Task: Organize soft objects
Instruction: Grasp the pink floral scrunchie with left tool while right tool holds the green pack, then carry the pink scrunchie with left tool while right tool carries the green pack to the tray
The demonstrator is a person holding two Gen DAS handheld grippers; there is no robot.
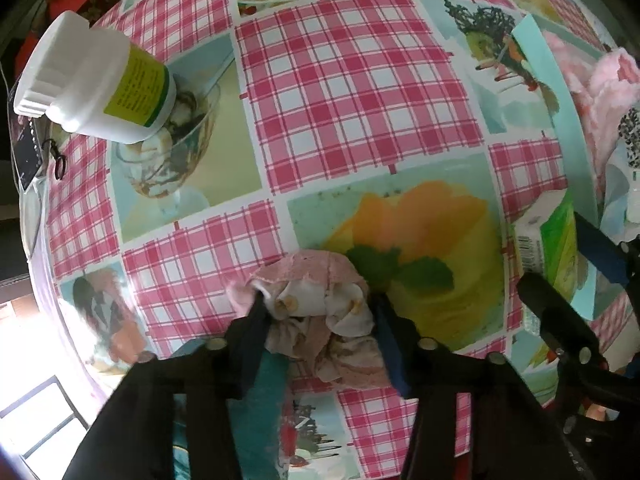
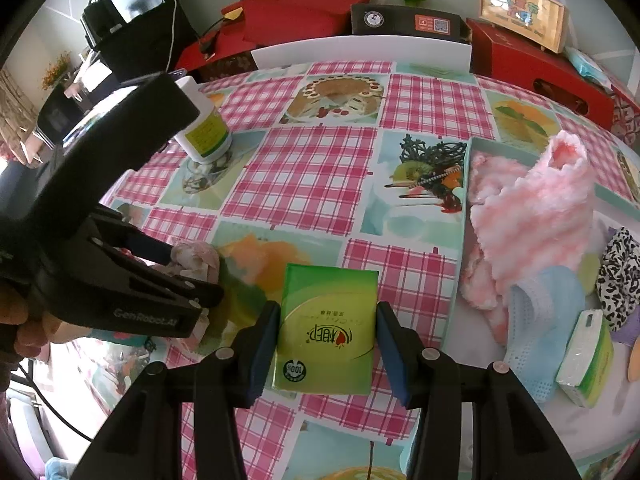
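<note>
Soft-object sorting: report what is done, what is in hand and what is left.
Done: a pink fluffy piece, a blue cloth, a spotted scrunchie and a tissue pack lie in the teal tray.
In hand: the right hand-held gripper clamps a green tissue pack; the left hand-held gripper straddles the crumpled pink cloth.
Left: both go to the tray.

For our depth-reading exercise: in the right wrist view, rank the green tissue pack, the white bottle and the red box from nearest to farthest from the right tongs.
1. Green tissue pack: between the right tongs.
2. White bottle: upper left, mid-table.
3. Red box: beyond the table's far edge.
</note>
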